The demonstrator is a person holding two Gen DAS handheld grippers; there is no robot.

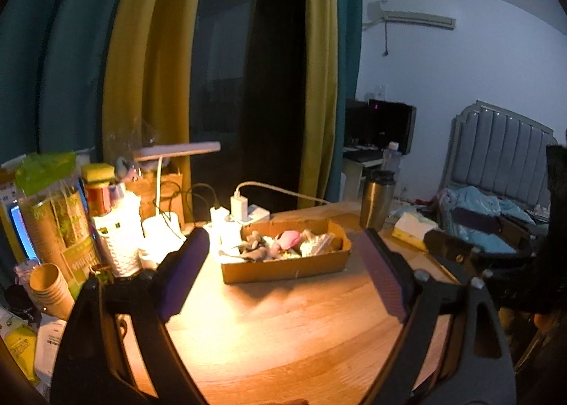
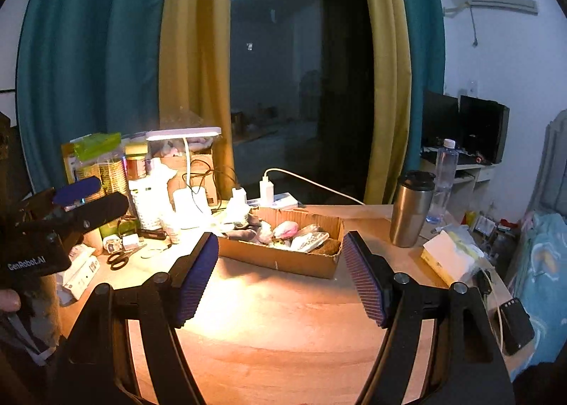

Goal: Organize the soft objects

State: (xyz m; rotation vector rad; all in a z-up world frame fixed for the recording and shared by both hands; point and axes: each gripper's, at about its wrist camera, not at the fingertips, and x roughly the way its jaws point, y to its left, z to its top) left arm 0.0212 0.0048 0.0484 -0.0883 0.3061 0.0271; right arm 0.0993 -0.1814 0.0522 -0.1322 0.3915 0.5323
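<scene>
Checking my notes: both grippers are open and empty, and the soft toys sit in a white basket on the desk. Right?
Not quite. The toys lie in a cardboard box, as the right wrist view shows. Both the left gripper and right gripper are open and empty.

box (image 2: 283, 256) mid-table (image 2: 283, 327) | lamp (image 2: 184, 135) behind-left | flask (image 2: 411, 213) right

Two wrist cameras, both looking across the bench (image 1: 283, 334) toward the dark window.

Each sits low behind its own spread fingers, near the bench's front edge. Both share the cardboard box (image 1: 287, 266) (image 2: 283, 259), lamp (image 1: 177, 149) (image 2: 184, 133) and steel cup (image 1: 377, 203) (image 2: 411, 210); the right view also catches the left hand-held gripper (image 2: 92, 197).
</scene>
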